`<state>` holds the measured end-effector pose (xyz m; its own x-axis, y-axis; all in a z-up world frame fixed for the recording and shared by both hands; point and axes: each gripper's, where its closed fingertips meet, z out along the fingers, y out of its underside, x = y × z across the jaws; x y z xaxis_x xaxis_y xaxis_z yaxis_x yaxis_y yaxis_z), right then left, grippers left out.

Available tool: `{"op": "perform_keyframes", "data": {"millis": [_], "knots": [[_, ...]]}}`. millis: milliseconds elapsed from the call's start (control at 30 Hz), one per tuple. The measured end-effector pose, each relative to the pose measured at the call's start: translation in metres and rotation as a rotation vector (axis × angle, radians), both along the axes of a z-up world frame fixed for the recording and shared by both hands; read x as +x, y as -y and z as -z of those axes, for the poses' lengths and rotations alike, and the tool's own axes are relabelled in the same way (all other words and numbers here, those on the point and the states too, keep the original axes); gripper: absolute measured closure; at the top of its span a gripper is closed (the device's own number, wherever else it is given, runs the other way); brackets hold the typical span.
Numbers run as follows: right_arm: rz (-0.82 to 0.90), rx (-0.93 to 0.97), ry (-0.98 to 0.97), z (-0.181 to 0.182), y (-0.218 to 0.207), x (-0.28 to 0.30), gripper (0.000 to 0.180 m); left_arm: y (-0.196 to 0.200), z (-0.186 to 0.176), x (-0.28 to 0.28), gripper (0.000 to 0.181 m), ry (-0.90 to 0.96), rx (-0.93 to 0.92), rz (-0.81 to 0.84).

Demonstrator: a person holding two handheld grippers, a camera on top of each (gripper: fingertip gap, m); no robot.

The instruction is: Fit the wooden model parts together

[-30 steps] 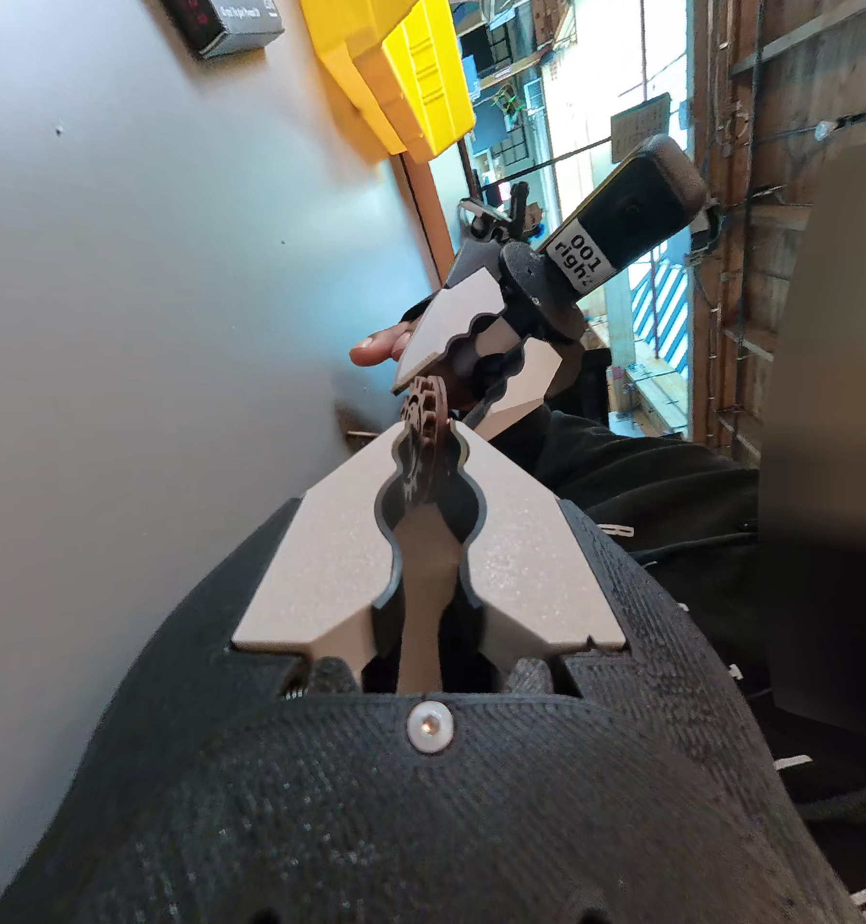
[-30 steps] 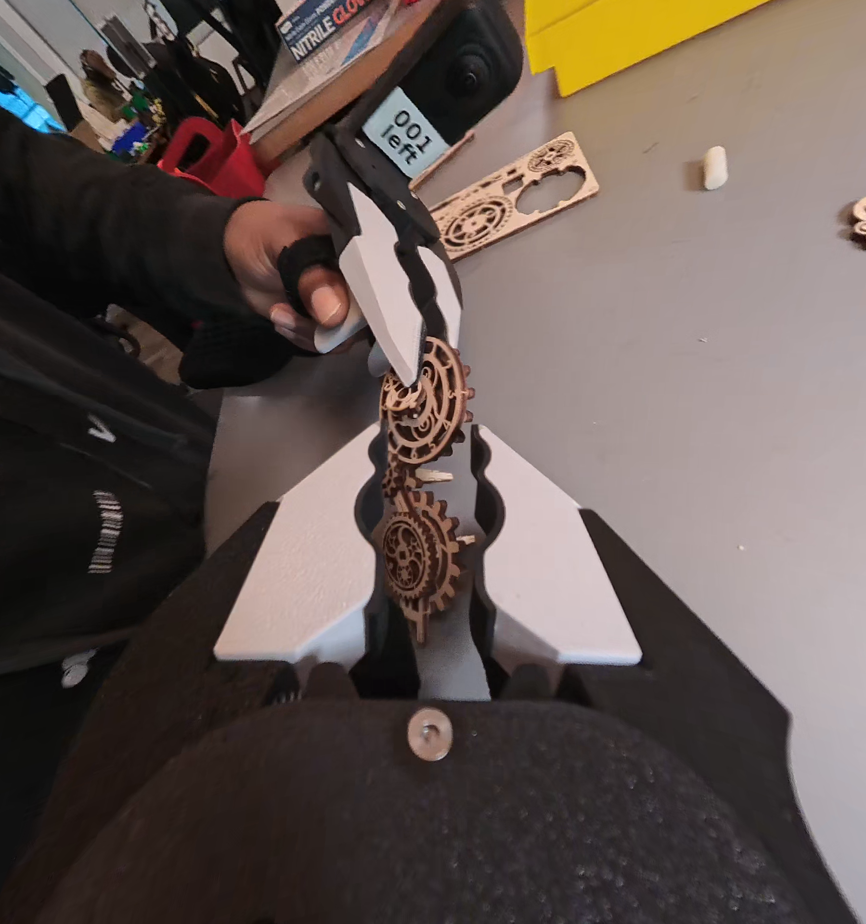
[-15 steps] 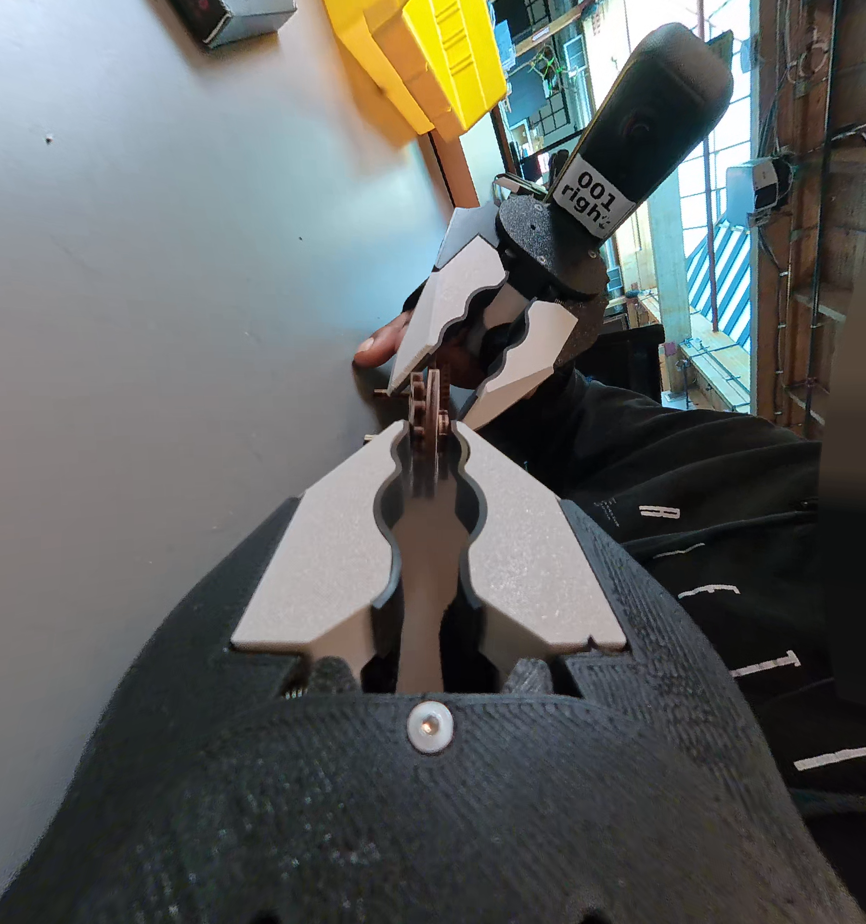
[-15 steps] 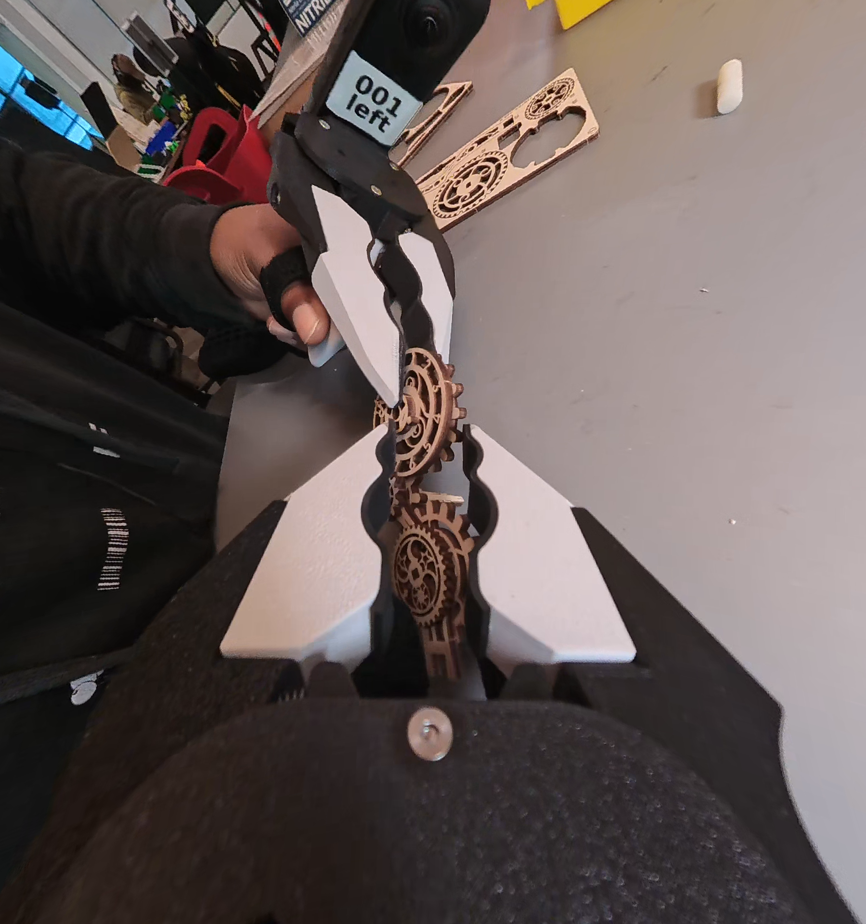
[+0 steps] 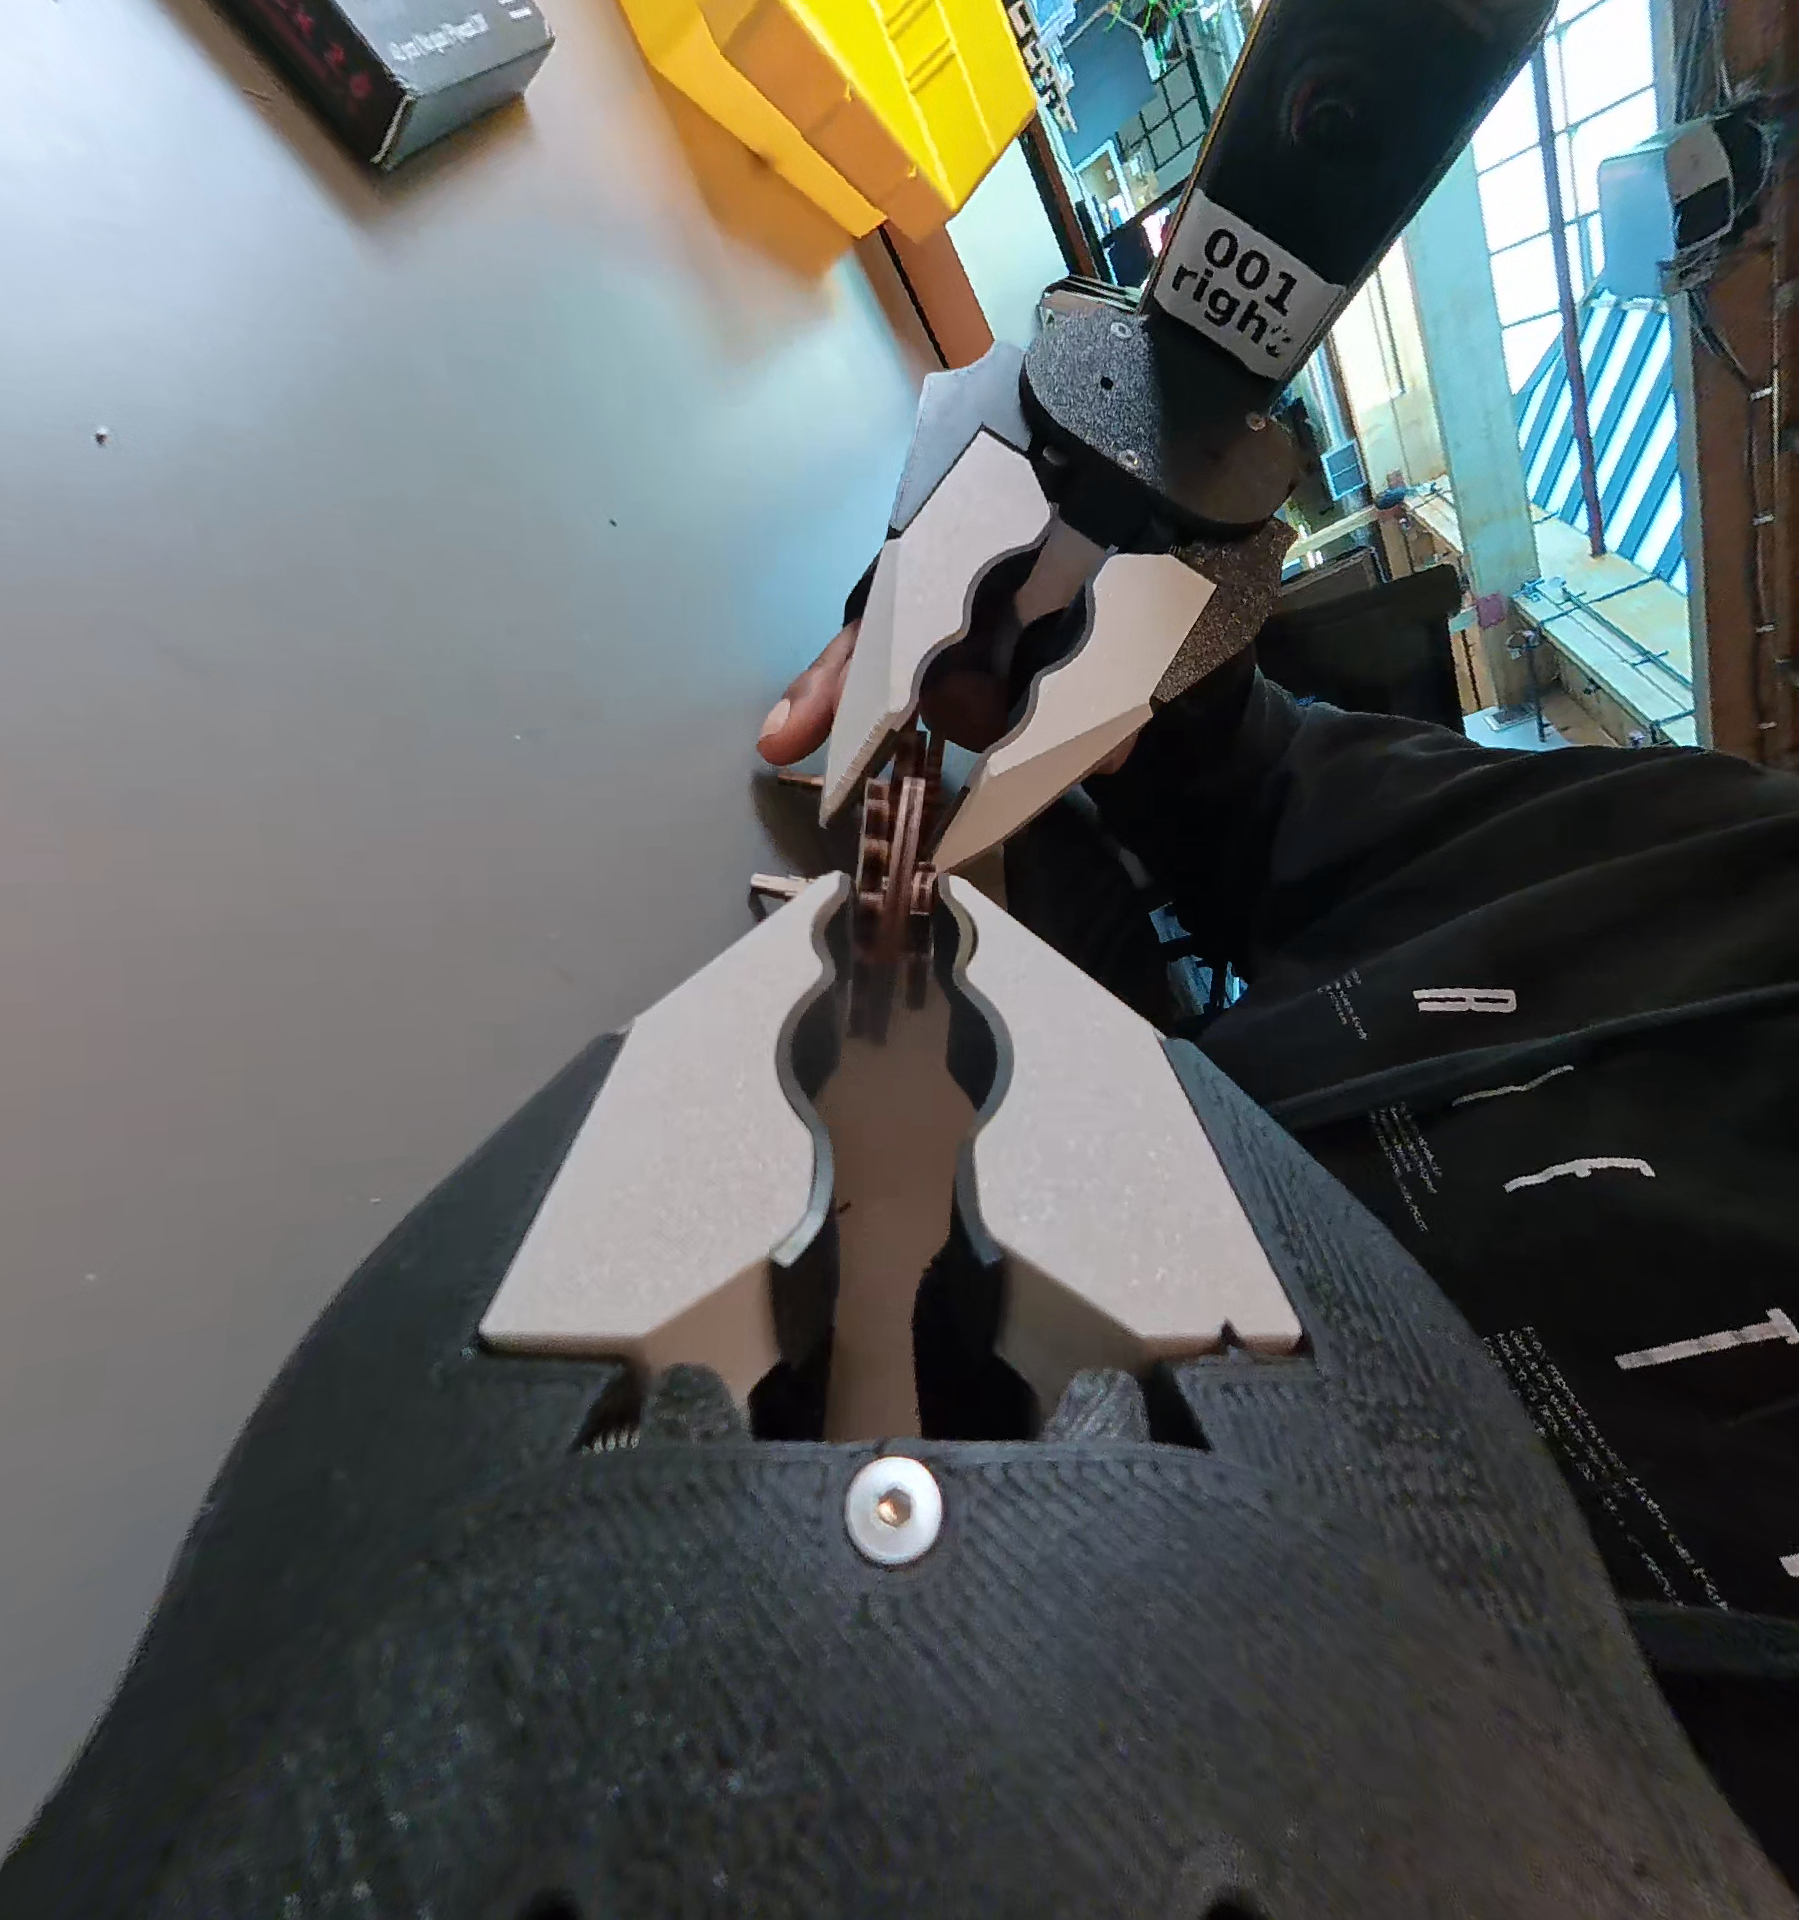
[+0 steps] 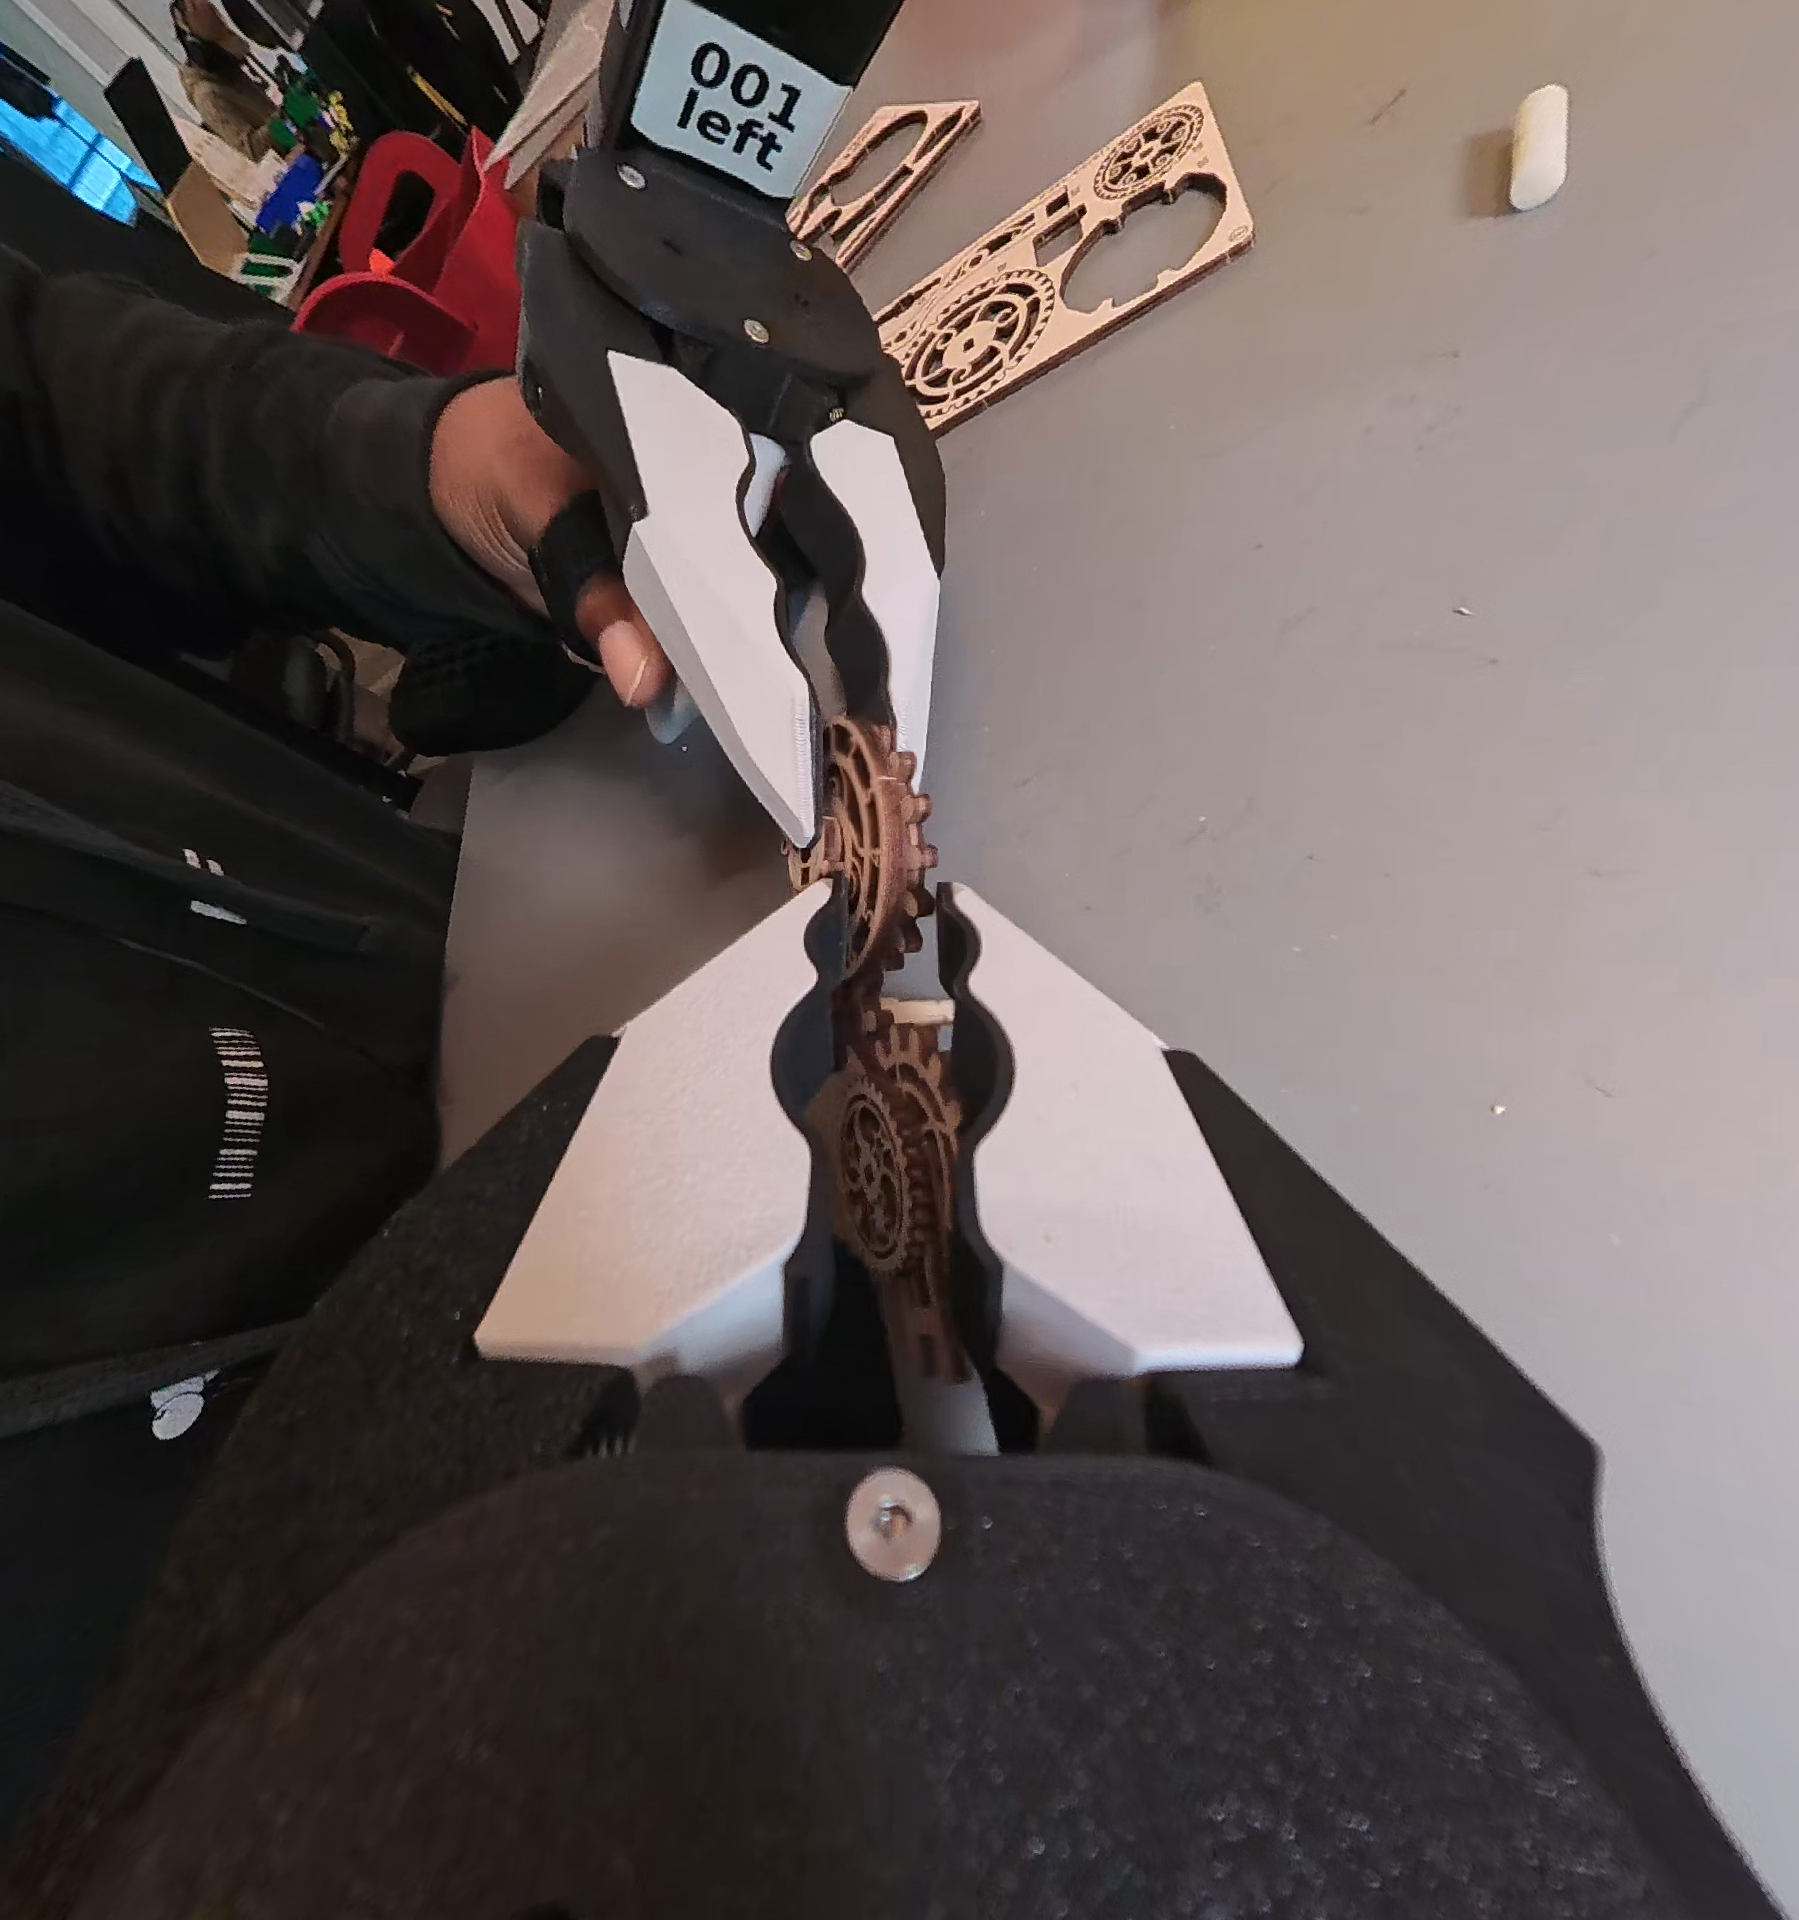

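wooden gears (image 6: 879,862) edge-on, joint hidden

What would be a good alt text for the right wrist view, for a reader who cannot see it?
Two hand-held grippers meet tip to tip above a grey table: the right gripper grips a wooden gear piece, and the left gripper holds a round wooden gear against its top. Behind lie two cut-out wooden sheets and a small white cylinder.
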<state>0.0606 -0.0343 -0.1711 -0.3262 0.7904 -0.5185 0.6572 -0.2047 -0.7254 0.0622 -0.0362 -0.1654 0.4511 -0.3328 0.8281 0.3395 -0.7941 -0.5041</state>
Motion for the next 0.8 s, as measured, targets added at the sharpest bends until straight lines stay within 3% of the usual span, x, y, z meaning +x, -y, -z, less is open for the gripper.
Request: {"op": "perform_keyframes", "data": {"millis": [233,433,667,800], "knots": [[-0.052,0.041,-0.018,-0.006,-0.001,0.003,0.146,0.0,0.002,-0.004,0.168,0.029,-0.011,-0.015],[-0.071,0.536,-0.123,0.004,0.003,-0.005,0.119,-0.006,0.005,-0.01,0.168,0.099,-0.08,-0.057],[-0.128,0.793,-0.062,0.025,-0.003,-0.012,0.12,-0.011,0.006,-0.012,0.168,0.217,-0.166,-0.083],[-0.188,0.734,-0.031,0.026,-0.002,-0.015,0.124,-0.012,0.006,-0.013,0.168,0.224,-0.174,-0.089]]}}
